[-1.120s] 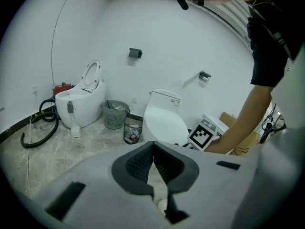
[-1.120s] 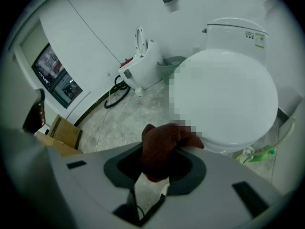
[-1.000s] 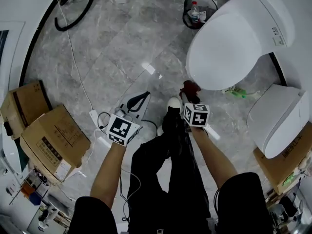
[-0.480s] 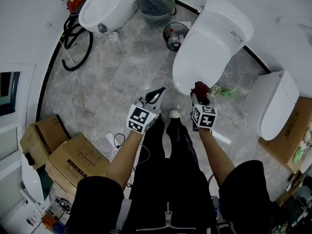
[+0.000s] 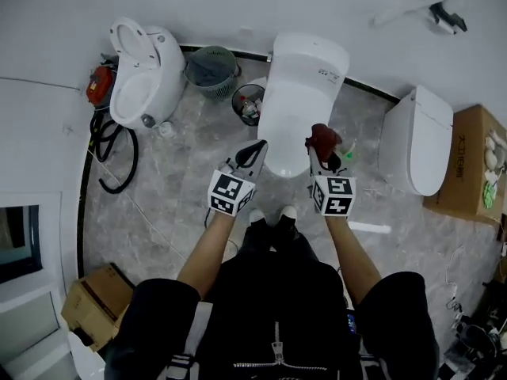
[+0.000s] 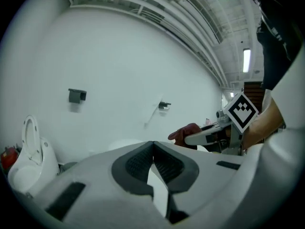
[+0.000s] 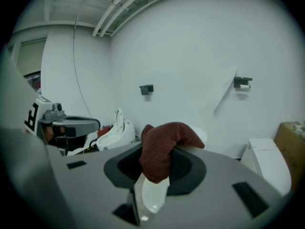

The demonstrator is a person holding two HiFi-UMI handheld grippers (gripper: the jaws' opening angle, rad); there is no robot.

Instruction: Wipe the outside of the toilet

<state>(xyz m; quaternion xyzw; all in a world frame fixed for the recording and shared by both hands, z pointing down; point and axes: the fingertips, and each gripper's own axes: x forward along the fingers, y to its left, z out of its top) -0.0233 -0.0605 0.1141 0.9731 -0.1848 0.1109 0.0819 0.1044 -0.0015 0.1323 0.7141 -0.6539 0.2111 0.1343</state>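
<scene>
Dark red cloth (image 7: 162, 144) sits clamped between the jaws of the right gripper (image 5: 319, 155), bunched up above the fingertips. The left gripper (image 6: 153, 152) has its jaws pressed together on nothing. The two flank the front end of the white toilet (image 5: 303, 93), which stands lid down against the wall, a small bin (image 5: 247, 104) just to its left.

Both arms stretched forward, left gripper (image 5: 255, 150) jaws closed together, right gripper (image 5: 315, 155) clamped on red cloth (image 5: 323, 136).
</scene>
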